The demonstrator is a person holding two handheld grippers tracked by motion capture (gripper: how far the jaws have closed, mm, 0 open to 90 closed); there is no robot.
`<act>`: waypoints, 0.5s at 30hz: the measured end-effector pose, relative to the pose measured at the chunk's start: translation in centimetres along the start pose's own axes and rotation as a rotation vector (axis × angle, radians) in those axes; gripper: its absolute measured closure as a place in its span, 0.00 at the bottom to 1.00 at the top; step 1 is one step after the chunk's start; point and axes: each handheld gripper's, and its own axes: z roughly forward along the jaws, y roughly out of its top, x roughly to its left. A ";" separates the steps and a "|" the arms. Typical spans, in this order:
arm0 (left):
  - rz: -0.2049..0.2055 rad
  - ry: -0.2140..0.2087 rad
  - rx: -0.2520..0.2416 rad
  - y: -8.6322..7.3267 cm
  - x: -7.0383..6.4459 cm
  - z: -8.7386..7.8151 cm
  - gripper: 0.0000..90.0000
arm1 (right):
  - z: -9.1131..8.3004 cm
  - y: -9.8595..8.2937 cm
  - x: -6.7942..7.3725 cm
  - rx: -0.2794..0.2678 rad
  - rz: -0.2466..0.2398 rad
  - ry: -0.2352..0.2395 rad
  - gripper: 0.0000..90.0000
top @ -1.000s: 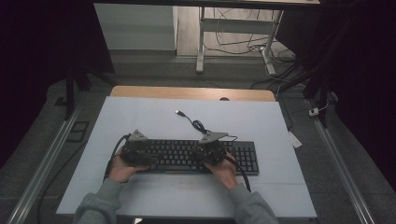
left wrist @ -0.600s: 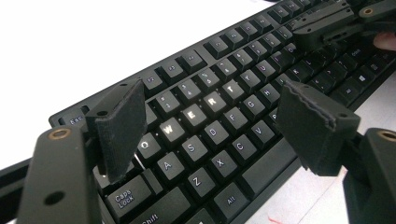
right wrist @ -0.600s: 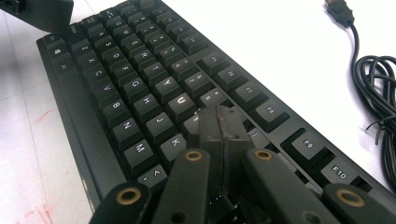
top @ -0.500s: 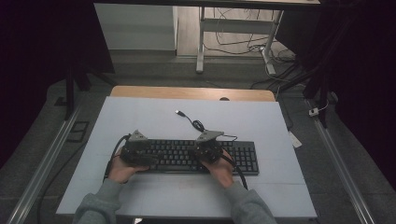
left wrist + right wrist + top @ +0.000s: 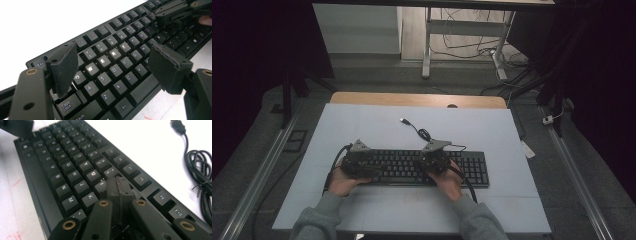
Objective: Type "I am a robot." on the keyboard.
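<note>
Right gripper view has the right claw [image 5: 119,185] pinched closed, tip on the keyboard [image 5: 75,167] lying on the table [image 5: 377,125]; press straight down on one key while the left claw [image 5: 117,72] hovers open

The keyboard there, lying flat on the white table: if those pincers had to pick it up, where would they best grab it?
Probably at its two short ends. The keyboard lies flat, long and thin, so one grip would let it tip. The left gripper, jaws open, could slide in from the Esc end; the right gripper, now shut over the keys, would take the number-pad end.
</note>
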 end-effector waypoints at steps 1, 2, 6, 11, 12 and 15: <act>-0.001 0.000 -0.002 0.0 0.0 0.0 0.27 | -0.2 0.0 0.0 -0.005 0.003 -0.002 1.00; 0.000 0.000 -0.003 0.0 0.0 0.0 0.27 | -0.4 0.0 -0.1 -0.014 0.007 0.004 1.00; 0.001 0.001 -0.005 0.0 0.0 -0.1 0.27 | -1.2 0.0 -0.3 -0.028 0.021 0.010 0.99; -0.003 0.001 -0.008 0.0 0.0 -0.1 0.27 | -2.3 -0.4 -0.6 -0.038 0.031 0.010 0.89; -0.005 0.002 -0.009 0.0 0.0 -0.1 0.27 | -2.6 -0.5 -0.6 -0.040 0.037 0.013 0.86; -0.006 0.004 -0.007 0.0 0.1 -0.1 0.27 | -3.7 -0.9 -0.9 -0.056 0.038 0.008 0.77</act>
